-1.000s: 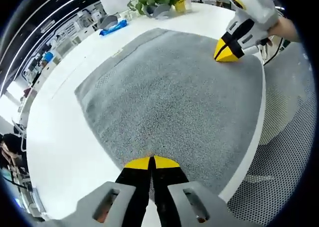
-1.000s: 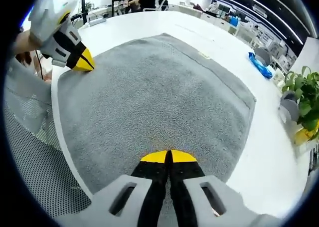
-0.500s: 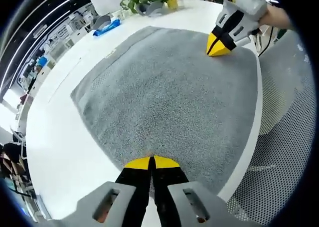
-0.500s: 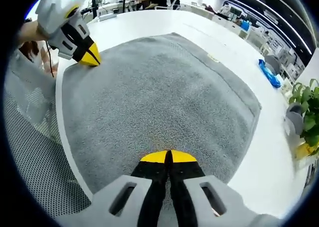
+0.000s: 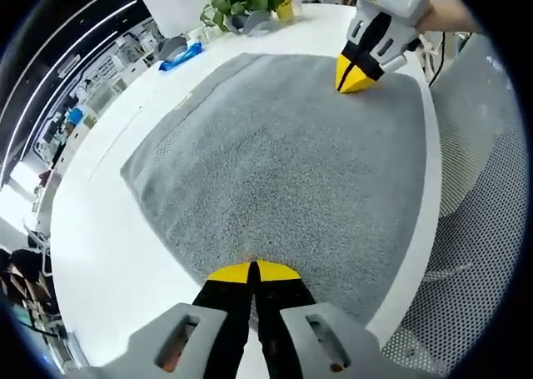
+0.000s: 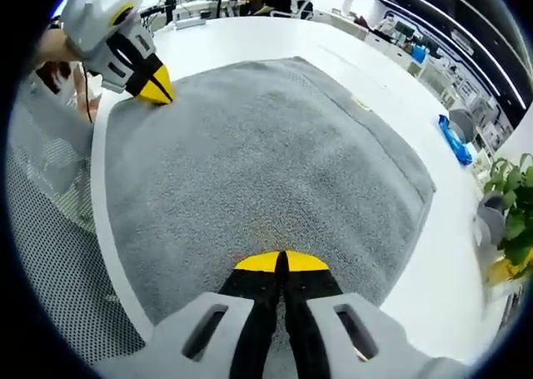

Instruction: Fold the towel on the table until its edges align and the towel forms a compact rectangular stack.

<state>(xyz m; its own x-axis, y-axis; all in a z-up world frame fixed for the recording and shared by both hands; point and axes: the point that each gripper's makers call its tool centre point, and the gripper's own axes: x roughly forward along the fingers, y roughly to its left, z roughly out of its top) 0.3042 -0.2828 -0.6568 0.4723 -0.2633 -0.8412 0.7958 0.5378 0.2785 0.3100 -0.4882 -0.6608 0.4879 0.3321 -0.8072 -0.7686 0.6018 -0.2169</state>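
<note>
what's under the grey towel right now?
The white table lies under the towel, bare around three sides. Both grippers, left and right, pinch corners at the near edge. Anything beneath the cloth is covered; it lies flat.

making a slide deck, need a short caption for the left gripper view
Both grippers, left and right, shut on the near edge of a grey towel spread on a white table.

grey towel, flat (unfolded), on table
</note>
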